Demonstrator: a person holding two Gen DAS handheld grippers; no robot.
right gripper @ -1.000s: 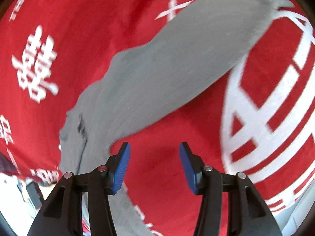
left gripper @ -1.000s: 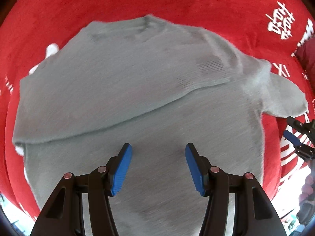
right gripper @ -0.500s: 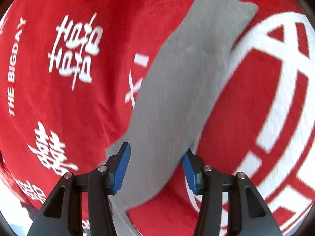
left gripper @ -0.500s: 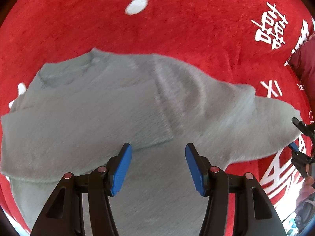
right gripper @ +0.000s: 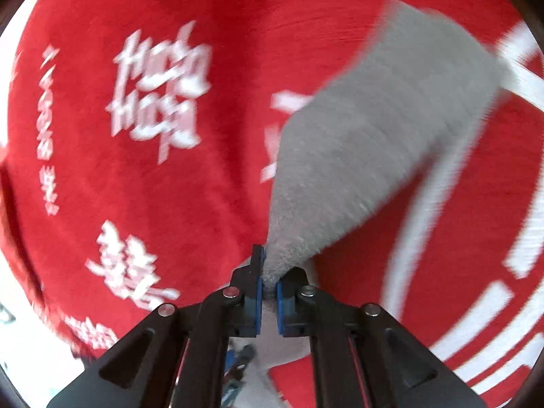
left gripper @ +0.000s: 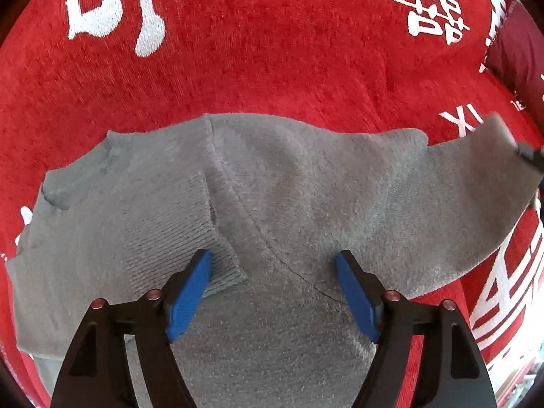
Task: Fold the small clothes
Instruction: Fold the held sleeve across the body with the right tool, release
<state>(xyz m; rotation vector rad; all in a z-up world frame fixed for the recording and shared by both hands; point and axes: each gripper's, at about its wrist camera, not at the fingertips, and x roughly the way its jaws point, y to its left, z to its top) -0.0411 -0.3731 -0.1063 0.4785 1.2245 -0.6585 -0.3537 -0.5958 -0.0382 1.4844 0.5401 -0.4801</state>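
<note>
A small grey sweater [left gripper: 306,204] lies on a red cloth. One sleeve is folded across its body, with the ribbed cuff [left gripper: 176,238] by my left fingers. My left gripper [left gripper: 272,272] is open and empty, low over the sweater's middle. The other sleeve [left gripper: 476,187] stretches out to the right. In the right wrist view my right gripper [right gripper: 268,282] is shut on this grey sleeve [right gripper: 374,142] and holds it lifted off the cloth. This view is blurred by motion. The right gripper's tip also shows in the left wrist view [left gripper: 530,154].
The red cloth [left gripper: 272,51] with white printed characters covers the whole surface. A darker red item [left gripper: 520,51] lies at the far right edge. The cloth's edge and a pale floor show at the lower left of the right wrist view [right gripper: 20,340].
My right gripper has closed on the sleeve and lifted it. My left gripper has moved forward over the sweater, toward the folded cuff, staying open.
</note>
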